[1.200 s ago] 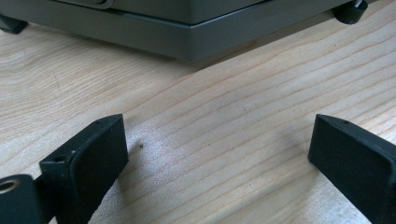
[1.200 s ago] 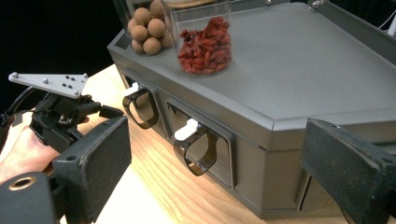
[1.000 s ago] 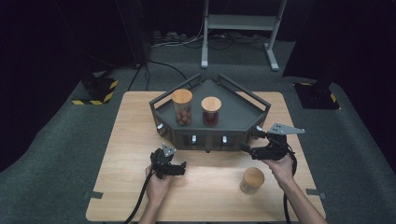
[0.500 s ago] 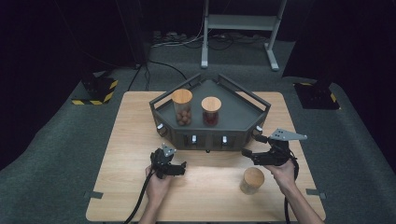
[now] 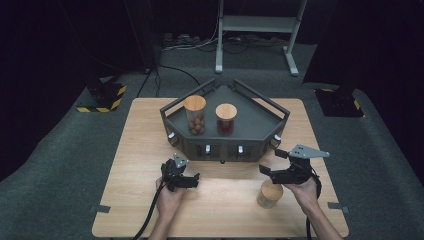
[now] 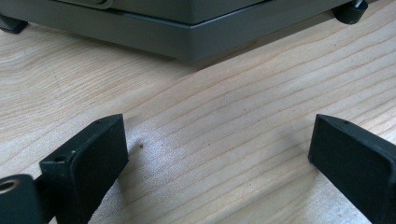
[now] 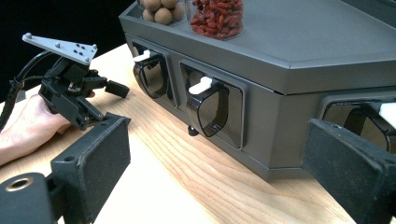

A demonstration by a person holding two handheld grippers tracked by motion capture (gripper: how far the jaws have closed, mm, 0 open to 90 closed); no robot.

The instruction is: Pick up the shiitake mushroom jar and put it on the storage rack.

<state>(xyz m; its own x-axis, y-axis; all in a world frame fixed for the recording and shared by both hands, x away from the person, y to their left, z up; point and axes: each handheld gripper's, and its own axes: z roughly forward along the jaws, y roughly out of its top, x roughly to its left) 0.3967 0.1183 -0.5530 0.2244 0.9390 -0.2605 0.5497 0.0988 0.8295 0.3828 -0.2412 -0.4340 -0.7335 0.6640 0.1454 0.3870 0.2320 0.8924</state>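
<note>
**Jar below your right fingers**

Your right gripper (image 5: 270,163) is open and empty; the jar (image 5: 270,193) stands on the counter (image 5: 140,130) at lower right of the high view, just below its fingers. Your left gripper (image 5: 196,178), lower centre-left, is open over bare wood.

In the right gripper view the two jars on the grey stand (image 7: 299,51) are cut off by the top edge: of the jar of brown balls (image 7: 161,9) and the jar of red pieces (image 7: 219,16) we see just the lower glass (lids out of frame). The stand's right end runs off the picture, partly behind the black jaw. In the left gripper view its front wall (image 6: 187,28) is cropped at the top. In the high view the third jar (image 5: 269,194) is perhaps empty; its contents are too small to tell.
</note>
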